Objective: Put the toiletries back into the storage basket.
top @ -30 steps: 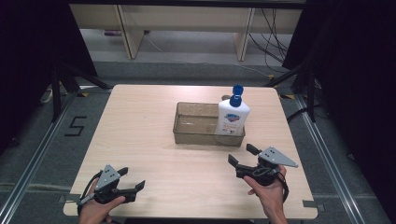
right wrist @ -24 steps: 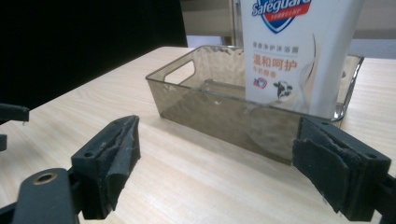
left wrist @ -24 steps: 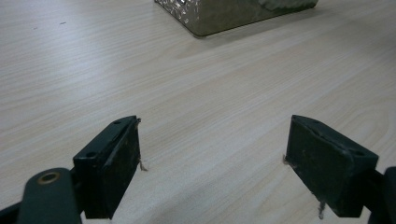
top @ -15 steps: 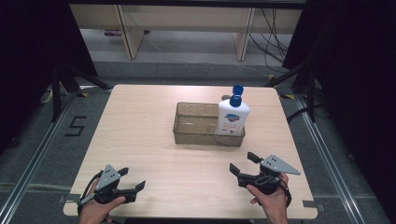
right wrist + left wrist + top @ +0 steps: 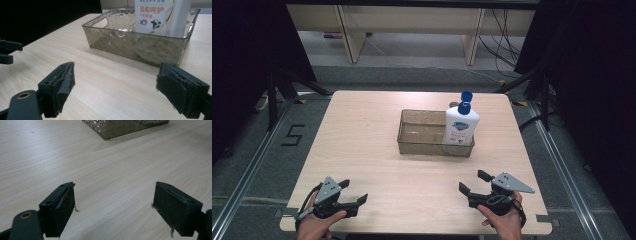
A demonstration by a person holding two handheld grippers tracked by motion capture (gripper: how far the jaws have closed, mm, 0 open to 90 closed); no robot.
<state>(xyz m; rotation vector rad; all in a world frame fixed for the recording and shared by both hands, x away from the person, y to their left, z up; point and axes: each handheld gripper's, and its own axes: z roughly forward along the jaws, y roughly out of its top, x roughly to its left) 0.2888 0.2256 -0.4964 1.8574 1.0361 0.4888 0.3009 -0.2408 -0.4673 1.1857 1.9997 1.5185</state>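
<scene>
In the tray (image 5: 422, 145) stands a white, blue-capped bottle (image 5: 460, 125); both grippers (image 5: 353, 194) (image 5: 472, 182) gape near the table's (image 5: 362, 135) front edge, bare wood between

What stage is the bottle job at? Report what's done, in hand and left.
Done: the white bottle with its blue cap stands upright at the right end of the clear bin. In hand: nothing; the left gripper and the right gripper sit open near the table's front edge, well short of the bin. Left: nothing obvious, judging by how things lie, unless the bottle is meant to come out again.
</scene>
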